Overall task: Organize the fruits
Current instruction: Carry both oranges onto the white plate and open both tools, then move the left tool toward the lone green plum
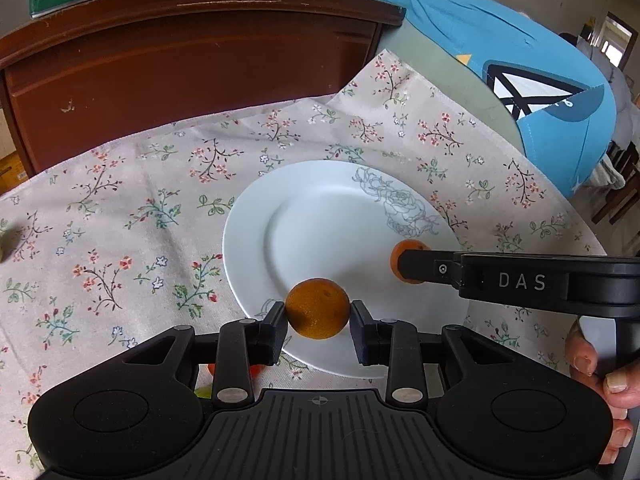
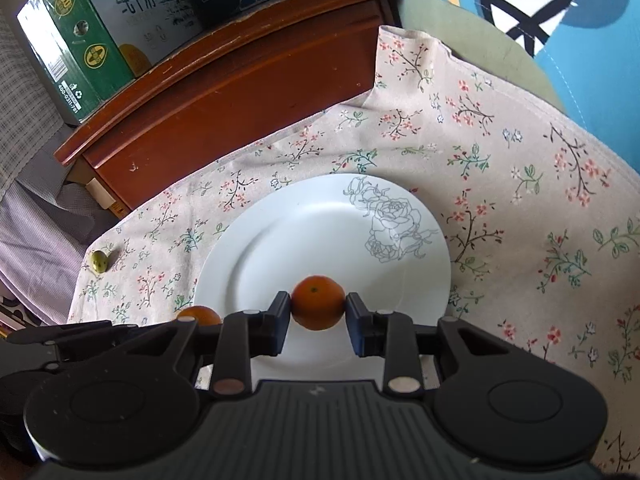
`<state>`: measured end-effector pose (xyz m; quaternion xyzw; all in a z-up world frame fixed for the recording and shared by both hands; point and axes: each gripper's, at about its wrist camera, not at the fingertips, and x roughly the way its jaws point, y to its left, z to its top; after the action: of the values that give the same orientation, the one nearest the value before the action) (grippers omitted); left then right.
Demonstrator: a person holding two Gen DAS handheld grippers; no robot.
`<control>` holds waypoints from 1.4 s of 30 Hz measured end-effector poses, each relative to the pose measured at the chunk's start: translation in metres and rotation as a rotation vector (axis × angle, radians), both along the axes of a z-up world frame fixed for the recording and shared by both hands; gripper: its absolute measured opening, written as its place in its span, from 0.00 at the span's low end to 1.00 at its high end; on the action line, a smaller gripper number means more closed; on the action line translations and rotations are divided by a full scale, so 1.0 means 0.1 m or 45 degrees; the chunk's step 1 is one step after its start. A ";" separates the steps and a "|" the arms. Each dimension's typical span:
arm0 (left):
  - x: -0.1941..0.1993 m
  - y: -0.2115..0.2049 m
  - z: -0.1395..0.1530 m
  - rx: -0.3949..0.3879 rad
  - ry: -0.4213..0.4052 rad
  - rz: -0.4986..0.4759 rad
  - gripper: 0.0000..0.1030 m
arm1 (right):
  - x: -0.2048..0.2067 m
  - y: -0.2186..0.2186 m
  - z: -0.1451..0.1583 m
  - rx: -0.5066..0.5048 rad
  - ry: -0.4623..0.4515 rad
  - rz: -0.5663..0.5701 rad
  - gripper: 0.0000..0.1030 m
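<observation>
So there's two small oranges in play, one per gripper. The darker orange sits pinched between the fingers of the left gripper, jaws closed down to the fruit's width, both pads touching its sides. It's hanging over the 6 o'clock rim of the white plate, the one with a grey rose sketch up around 1 o'clock.

The brighter orange is clamped the same way in the right gripper, also over the near edge of the plate in the right wrist view. From the left wrist camera that same fruit peeks out past the right gripper's fingers at roughly 4 o'clock of the plate.

The plate rests on a floral tablecloth. Way out at 9 o'clock near the cloth's edge there's a little green fruit, can't tell what kind. Something red and green is tucked under the left gripper too, mostly hidden. Behind the cloth stands a brown wooden cabinet with a green carton on top.
</observation>
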<state>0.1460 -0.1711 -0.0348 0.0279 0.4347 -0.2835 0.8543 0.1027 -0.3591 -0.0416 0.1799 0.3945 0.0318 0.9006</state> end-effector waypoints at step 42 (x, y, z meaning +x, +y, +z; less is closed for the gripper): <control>0.09 0.34 -0.11 0.154 -0.024 0.256 0.57 | 0.34 -0.23 -0.28 -0.120 0.031 -0.155 0.45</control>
<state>0.1548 -0.1375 -0.0454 0.0383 0.4435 -0.1692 0.8793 0.1365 -0.3823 -0.0694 0.1614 0.3950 -0.0437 0.9034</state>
